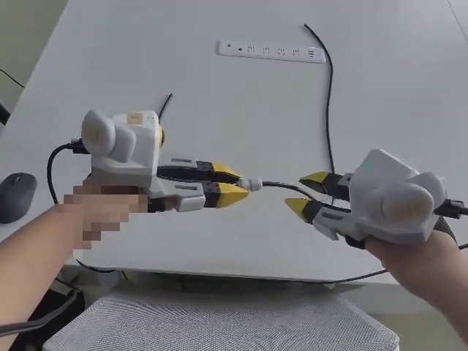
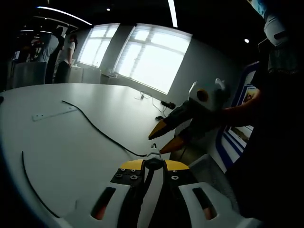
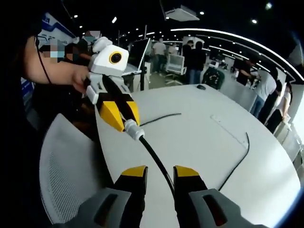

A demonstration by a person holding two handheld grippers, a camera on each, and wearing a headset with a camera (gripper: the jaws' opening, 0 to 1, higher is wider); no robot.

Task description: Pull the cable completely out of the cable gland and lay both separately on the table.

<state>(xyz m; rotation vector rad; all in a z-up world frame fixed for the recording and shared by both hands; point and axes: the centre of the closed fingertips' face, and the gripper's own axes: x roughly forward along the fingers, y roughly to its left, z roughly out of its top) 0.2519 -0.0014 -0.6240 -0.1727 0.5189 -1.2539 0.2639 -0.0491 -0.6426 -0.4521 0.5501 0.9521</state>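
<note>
Clamping cable gland (image 1: pixel 252 184), left gripper (image 1: pixel 232 184) held level over table (image 1: pixel 219 95) edge; right gripper (image 1: pixel 306 191) fingers spread, straddling cable (image 1: pixel 281 186).

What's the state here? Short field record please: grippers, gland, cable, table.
left gripper: shut on the cable gland, held off the table
right gripper: open, jaws either side of the cable, not clamped
cable: runs out of the gland, far end trails on the table
task: cable not pulled out yet
also on table: power strip, mouse
</note>
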